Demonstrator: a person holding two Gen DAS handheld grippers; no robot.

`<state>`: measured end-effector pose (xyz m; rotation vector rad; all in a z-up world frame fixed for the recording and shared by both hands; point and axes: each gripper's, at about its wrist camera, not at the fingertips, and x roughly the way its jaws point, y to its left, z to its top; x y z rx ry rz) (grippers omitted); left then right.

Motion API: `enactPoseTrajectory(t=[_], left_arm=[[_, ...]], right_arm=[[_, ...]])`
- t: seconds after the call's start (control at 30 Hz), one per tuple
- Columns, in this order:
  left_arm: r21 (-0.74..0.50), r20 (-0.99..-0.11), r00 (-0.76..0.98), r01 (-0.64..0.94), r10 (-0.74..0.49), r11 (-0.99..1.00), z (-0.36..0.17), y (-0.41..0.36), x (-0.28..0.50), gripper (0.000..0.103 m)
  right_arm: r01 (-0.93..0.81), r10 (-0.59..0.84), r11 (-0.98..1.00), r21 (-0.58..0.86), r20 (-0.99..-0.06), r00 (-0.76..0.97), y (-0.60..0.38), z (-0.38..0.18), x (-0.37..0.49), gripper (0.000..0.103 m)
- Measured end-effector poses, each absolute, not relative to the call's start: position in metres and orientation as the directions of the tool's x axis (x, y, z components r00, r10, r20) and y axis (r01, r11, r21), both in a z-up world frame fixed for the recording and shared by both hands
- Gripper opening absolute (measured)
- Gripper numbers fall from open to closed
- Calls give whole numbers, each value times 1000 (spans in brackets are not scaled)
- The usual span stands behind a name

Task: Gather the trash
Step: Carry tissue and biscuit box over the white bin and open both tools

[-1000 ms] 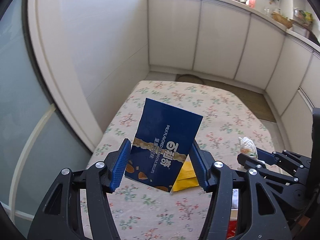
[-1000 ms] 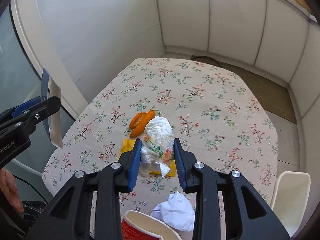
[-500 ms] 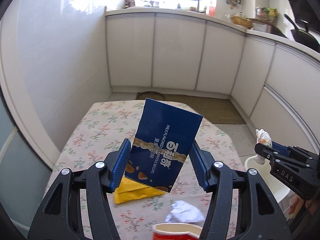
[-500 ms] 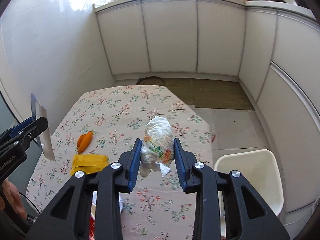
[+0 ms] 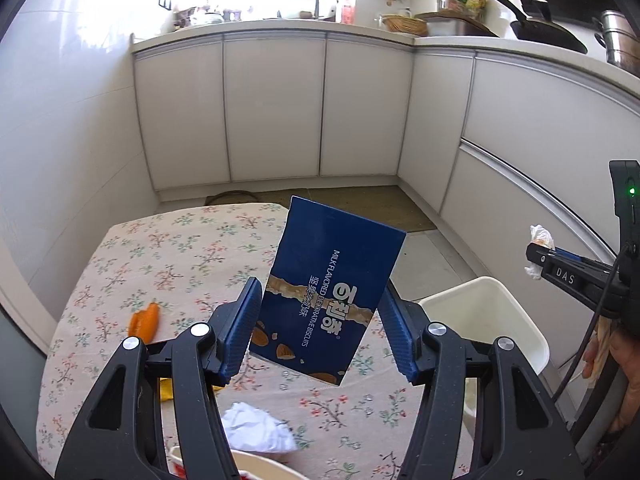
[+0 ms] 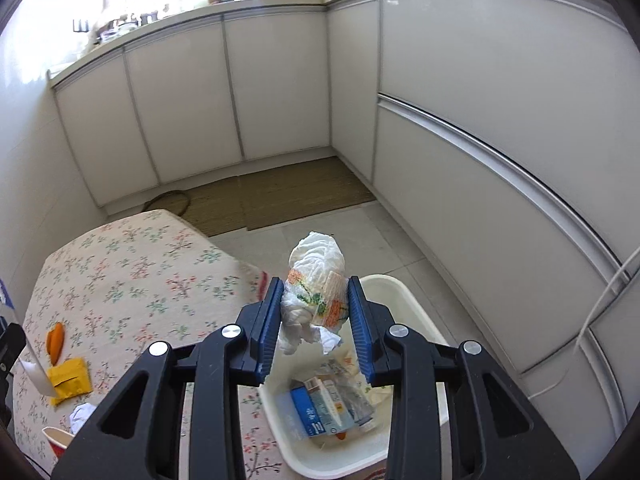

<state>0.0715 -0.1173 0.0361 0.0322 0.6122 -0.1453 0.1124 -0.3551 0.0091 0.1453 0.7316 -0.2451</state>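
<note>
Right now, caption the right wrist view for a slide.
Right gripper holds a crumpled wrapper above the white bin.

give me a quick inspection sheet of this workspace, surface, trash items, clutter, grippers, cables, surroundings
surface: table with floral tablecloth, partly cleared.
job's things: dark blue biscuit box and crumpled white printed wrapper, both held in the air; white plastic bin beside the table, already holding cartons and packets.
clutter: orange peel, yellow packet, crumpled white tissue and red paper cup lie on the table.
grippers: left gripper shut on the box; right gripper shut on the wrapper, above the bin.
cables: thin black lead hangs from the right gripper; white cord against the cabinets.
surroundings: white kitchen cabinets, woven floor mat, pans on the counter.
</note>
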Motion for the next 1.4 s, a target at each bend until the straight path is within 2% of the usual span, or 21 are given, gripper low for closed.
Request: enactPoseTrajectory(t=[0.2, 0.27, 0.33, 0.43, 0.5, 0.93, 1.3, 1.37, 1.4], left_arm=[[15, -573, 805, 196, -152, 981, 31, -148, 78, 56], [26, -574, 802, 217, -163, 976, 27, -158, 78, 56], [35, -579, 796, 240, -176, 970, 23, -171, 80, 56], [25, -593, 779, 273, -205, 962, 16, -189, 83, 56], [5, -605, 762, 294, -231, 956, 12, -201, 86, 56], [-145, -680, 612, 429, -404, 892, -3, -273, 117, 56], [-206, -721, 530, 451, -446, 868, -11, -311, 140, 58], [-214, -727, 522, 446, -447, 869, -12, -311, 142, 61], [-218, -729, 519, 443, -447, 870, -13, -310, 143, 66]], right_arm=[[380, -239, 924, 39, -717, 654, -398, -8, 107, 37], [401, -249, 915, 46, -717, 651, -407, -9, 103, 49], [434, -278, 900, 47, -705, 652, -418, -7, 96, 72], [485, -326, 873, 52, -677, 660, -428, 0, 85, 88], [521, -357, 852, 56, -665, 656, -440, 3, 78, 93], [652, -417, 747, 130, -673, 612, -501, 11, 48, 95], [690, -419, 704, 167, -687, 594, -527, 10, 33, 95], [689, -410, 705, 168, -696, 590, -530, 8, 34, 95], [687, -404, 707, 170, -701, 588, -530, 7, 34, 95]])
